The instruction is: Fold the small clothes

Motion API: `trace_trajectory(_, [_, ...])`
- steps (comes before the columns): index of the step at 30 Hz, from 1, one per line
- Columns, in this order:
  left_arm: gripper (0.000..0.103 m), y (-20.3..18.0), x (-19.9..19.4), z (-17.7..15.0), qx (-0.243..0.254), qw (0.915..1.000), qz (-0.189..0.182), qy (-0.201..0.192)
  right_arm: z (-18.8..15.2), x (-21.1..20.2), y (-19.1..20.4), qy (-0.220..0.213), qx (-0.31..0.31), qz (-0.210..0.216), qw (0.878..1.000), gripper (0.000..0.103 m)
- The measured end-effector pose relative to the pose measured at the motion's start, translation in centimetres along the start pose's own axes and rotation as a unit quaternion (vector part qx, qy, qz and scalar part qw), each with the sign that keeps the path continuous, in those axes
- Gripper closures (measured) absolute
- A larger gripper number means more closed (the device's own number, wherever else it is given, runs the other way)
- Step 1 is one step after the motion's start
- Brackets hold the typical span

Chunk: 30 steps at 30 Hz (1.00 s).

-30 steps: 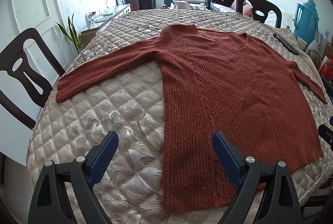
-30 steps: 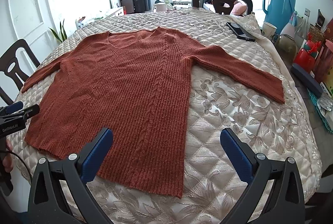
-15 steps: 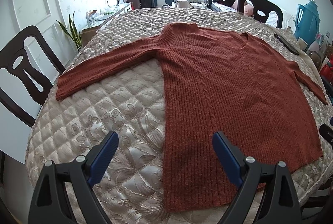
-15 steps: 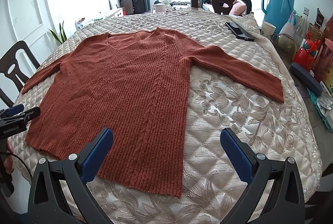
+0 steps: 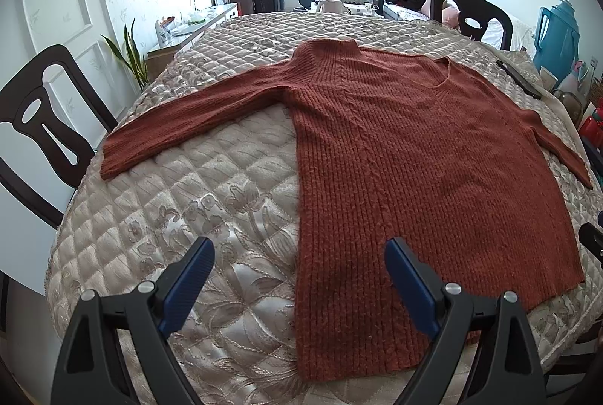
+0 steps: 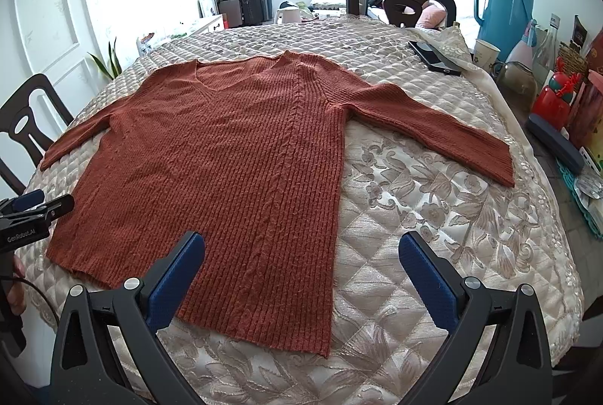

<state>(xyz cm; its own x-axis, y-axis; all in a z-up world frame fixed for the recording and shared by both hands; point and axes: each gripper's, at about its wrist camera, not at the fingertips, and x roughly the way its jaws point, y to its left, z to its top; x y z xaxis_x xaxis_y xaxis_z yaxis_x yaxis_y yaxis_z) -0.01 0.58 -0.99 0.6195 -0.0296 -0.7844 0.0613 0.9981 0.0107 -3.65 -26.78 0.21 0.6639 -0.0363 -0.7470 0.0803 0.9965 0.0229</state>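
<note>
In the left wrist view, the rust-red knit sweater [image 5: 407,156] lies flat and unfolded on the quilted table cover [image 5: 188,216], hem toward the near edge, one sleeve reaching the left edge. The left gripper [image 5: 299,282] hangs released above the hem's left corner.

In the right wrist view, the right gripper [image 6: 301,273] stands released, grasping nothing, over the hem's right corner; a phone [image 6: 433,56] lies near the far right edge.

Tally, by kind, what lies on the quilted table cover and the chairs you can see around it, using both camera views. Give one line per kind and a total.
Sweater: 1
Phone: 1
Chairs: 2, one at the far end and one at the left side
Total: 4
</note>
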Motion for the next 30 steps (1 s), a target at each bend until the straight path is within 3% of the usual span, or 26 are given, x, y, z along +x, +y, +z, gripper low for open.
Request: trace_trajectory(30, [0.010,0.09,0.72,0.39,-0.005,0.9999,-0.004,0.014,0.30,-0.29,0.29,-0.004,-0.005,0.000,1.000,0.000])
